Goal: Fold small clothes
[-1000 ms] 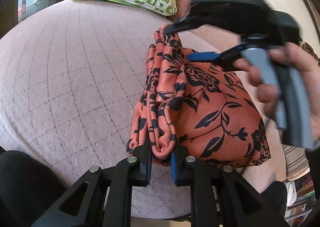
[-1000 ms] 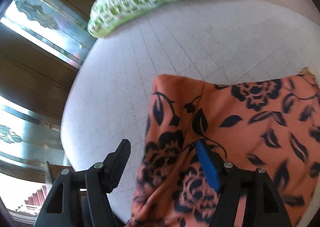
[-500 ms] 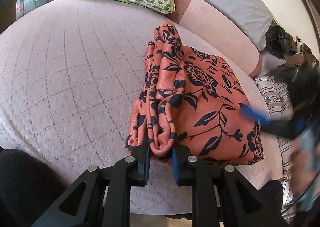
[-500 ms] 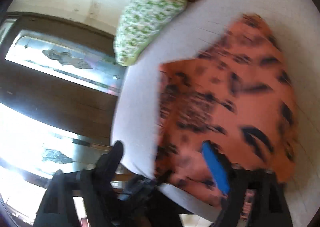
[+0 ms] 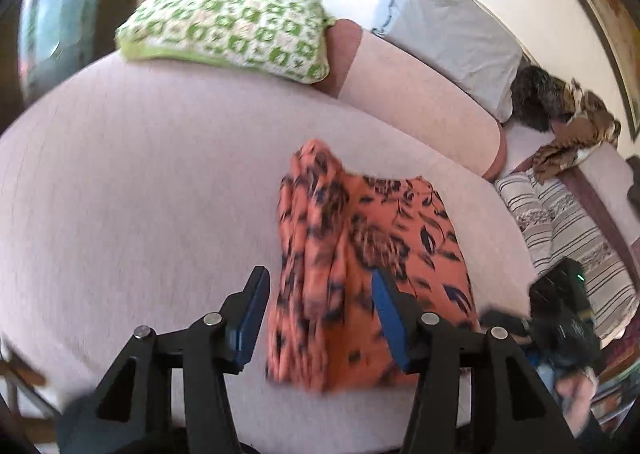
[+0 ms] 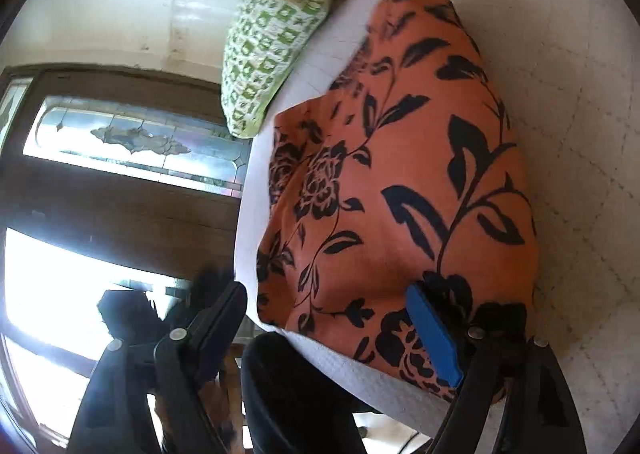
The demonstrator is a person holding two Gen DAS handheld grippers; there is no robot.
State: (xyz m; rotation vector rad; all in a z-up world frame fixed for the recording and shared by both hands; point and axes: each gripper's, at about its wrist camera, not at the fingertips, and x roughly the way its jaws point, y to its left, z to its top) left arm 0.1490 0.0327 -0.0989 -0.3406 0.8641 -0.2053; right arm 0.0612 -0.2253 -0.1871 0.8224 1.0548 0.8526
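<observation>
An orange garment with a black flower print (image 5: 372, 262) lies folded on the pale pink bed (image 5: 140, 193). Its bunched, rolled edge runs along its left side. My left gripper (image 5: 318, 312) is open just above the near end of that edge, jaws wide apart and holding nothing. In the right wrist view the garment (image 6: 400, 181) lies flat near the bed's edge. My right gripper (image 6: 328, 330) is open and empty at the garment's near corner, its blue pad (image 6: 432, 334) over the cloth.
A green and white patterned pillow (image 5: 228, 29) lies at the far side of the bed. A pink bolster (image 5: 420, 105), a grey pillow (image 5: 448, 29) and striped bedding (image 5: 568, 230) are to the right. A wooden door with glass panes (image 6: 120, 141) stands beyond the bed.
My left gripper has let go of the garment's rolled edge, opened wide and pulled back. My right gripper has swung away from the garment's top to its near corner, still open.
</observation>
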